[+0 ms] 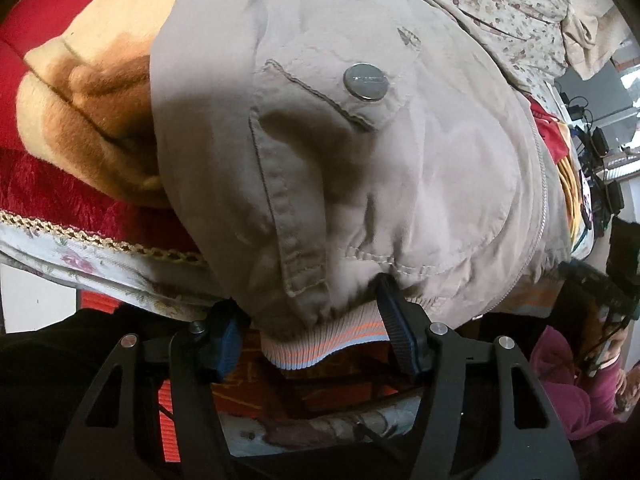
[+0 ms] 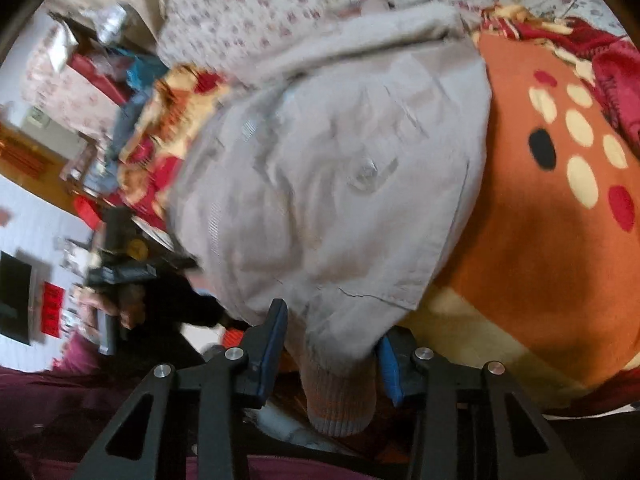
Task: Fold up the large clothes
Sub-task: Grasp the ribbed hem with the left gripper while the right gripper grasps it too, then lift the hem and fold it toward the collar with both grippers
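A beige jacket point(image 1: 360, 168) with a flap pocket, a metal snap button point(image 1: 366, 81) and a striped ribbed hem point(image 1: 320, 344) lies on a bed. My left gripper point(image 1: 308, 332) stands with its jaws wide apart around the hem; the ribbed band lies between the blue pads point(image 1: 400, 332). In the right wrist view the jacket point(image 2: 328, 184) looks blurred. My right gripper point(image 2: 332, 340) has its jaws apart around a ribbed cuff point(image 2: 340, 396) and the cloth above it. I cannot tell if either pad presses the cloth.
A red, orange and cream plush blanket point(image 1: 72, 92) point(image 2: 552, 216) covers the bed under the jacket. A floral sheet point(image 2: 280, 8) lies beyond. The bed edge with trim point(image 1: 100, 240) is at left. Cables and devices point(image 1: 600, 152) sit at right.
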Available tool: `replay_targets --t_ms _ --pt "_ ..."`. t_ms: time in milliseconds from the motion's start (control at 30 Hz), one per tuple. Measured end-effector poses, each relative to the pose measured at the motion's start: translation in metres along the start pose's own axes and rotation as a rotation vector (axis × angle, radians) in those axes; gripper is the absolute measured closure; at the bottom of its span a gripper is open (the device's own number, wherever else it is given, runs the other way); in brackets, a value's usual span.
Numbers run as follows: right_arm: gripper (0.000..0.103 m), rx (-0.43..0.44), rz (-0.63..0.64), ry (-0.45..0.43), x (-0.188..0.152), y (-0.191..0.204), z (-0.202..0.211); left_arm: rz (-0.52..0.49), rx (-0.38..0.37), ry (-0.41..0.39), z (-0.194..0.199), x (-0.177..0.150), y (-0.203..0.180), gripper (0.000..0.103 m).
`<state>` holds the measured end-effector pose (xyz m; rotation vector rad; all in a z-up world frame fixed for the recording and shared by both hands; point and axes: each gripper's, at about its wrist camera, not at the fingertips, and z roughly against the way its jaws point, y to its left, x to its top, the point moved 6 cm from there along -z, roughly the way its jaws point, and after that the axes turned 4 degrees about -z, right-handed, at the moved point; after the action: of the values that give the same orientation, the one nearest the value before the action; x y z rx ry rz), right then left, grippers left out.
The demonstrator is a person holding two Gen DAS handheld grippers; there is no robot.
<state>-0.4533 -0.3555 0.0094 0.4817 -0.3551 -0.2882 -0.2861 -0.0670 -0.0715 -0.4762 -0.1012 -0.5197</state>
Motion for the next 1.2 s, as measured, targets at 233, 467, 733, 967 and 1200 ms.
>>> replay_targets --t_ms 233,467,733,967,1200 --pt "0.060 -0.004 0.143 0.057 -0.017 0.043 -0.012 0.007 0.012 0.006 -0.003 -0.002 0.002 0.039" --pt "0.060 -0.039 0.039 0.082 -0.009 0.021 -0.034 0.020 -0.002 0.010 -0.006 -0.001 0.004 0.038" --pt "0.086 0.025 -0.005 0.062 -0.009 0.019 -0.034 -0.028 0.007 -0.013 0.003 -0.007 -0.002 0.081" --pt "0.092 0.150 0.017 -0.069 0.010 0.038 0.015 -0.045 -0.142 -0.157 0.079 0.005 -0.020 0.090" --pt "0.094 0.272 -0.022 -0.285 0.071 0.046 0.068 -0.071 -0.182 -0.376 0.154 0.085 -0.034 0.090"
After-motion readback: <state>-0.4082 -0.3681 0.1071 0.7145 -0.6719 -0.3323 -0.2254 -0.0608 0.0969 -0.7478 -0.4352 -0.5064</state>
